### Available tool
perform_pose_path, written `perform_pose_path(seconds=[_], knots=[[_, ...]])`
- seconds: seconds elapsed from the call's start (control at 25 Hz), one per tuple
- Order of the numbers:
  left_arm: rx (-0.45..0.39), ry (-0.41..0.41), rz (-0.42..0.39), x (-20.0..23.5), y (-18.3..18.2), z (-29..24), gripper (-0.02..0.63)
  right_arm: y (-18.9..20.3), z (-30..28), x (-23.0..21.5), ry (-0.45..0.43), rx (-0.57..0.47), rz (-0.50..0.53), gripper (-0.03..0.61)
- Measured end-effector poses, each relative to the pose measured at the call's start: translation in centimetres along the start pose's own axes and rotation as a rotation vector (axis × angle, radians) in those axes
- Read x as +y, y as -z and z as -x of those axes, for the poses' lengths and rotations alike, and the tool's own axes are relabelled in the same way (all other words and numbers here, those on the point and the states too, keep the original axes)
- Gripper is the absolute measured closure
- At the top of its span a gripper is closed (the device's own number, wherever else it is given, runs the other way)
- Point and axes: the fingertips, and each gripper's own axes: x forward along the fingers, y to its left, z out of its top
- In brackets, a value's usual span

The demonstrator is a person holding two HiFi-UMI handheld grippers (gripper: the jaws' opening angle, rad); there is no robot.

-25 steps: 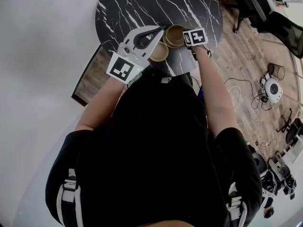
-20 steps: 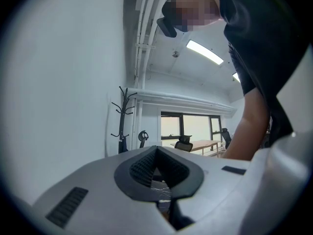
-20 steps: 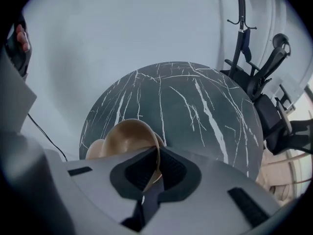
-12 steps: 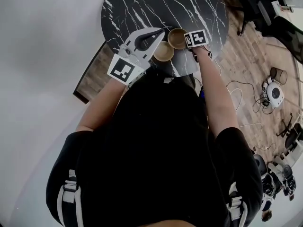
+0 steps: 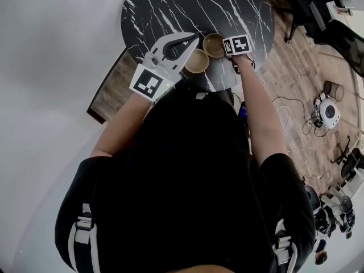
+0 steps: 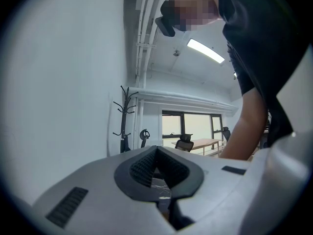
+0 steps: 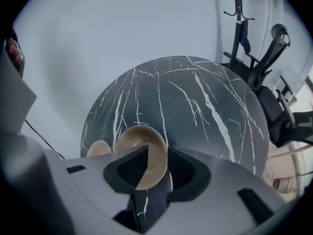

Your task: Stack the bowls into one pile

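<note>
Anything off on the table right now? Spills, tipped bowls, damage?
Nothing stands out. The near bowl and far bowl sit upright, side by side, on the marble table; no spill visible. The right gripper has just been opening its jaws, with the far bowl's rim between them.

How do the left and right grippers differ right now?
On the left gripper the jaws are together and empty; on the right gripper the jaws have just been opening and stand apart around a tan bowl rim. The left gripper points level; the right gripper tilts steeply down. Both reach over the black marble table.
</note>
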Motion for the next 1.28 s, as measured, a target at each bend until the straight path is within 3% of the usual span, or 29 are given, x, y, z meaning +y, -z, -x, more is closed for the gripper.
perform_pose_path(seconds=[0.6,1.28], knots=[[-0.02,0.013,-0.008,-0.5,-0.3,1.8,0.611,-2.0,4.0,3.3,-0.014,-0.112,0.041,0.433],[-0.024,0.096,-0.015,-1.0,1.1,1.8,0.611,4.2,3.6,8.9,-0.04,-0.073,-0.045,0.433]])
